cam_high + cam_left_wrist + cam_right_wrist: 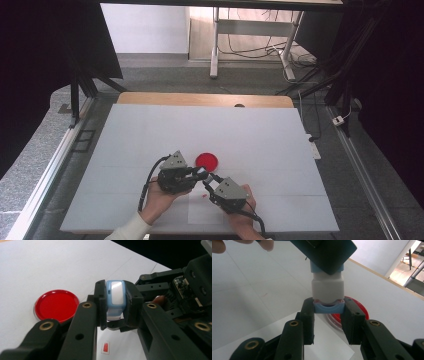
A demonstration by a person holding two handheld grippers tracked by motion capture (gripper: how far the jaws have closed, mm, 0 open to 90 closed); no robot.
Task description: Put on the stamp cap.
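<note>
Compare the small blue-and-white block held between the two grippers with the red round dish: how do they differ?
The blue-and-white block is boxy, while the red dish is a flat disc. The block is lifted off the table, clamped by the left gripper and the right gripper; the dish lies on the white table, untouched. The block is two-coloured, the dish one colour.

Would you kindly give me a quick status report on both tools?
Left tool shut on small blue-and-white block. Right tool shut on its blue end piece. Red dish on table beneath.

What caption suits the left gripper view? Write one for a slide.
Left gripper clamps a blue-and-white stamp above the table, red dish beside it.
</note>
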